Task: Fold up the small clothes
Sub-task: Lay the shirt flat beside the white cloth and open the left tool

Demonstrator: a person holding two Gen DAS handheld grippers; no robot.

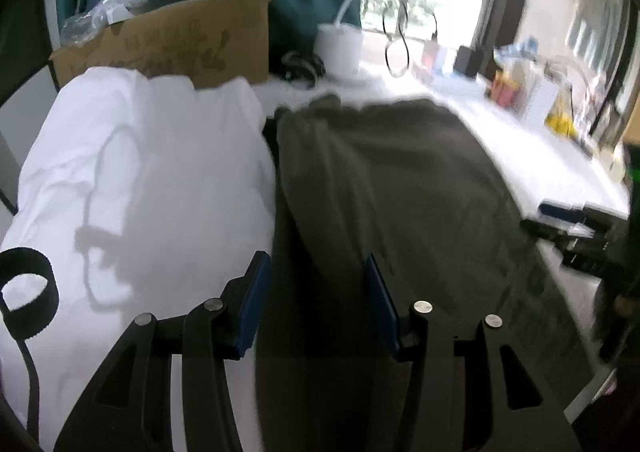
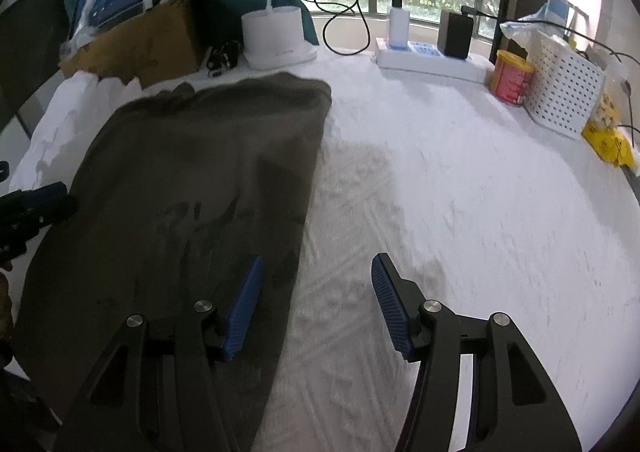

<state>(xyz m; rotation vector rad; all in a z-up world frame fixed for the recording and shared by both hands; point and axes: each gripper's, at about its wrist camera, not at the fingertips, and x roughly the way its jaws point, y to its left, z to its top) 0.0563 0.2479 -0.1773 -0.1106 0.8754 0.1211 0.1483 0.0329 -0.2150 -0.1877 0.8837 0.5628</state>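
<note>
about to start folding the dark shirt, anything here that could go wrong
1. The dark shirt lies right against the white cloth. The open left gripper hangs over that seam and might pinch both.
2. The open right gripper straddles the shirt's edge; it could grab the white table cover too.
3. A wide fold toward the back could knock the white lamp base or snag the black cable.

No legible text on anything.
</note>
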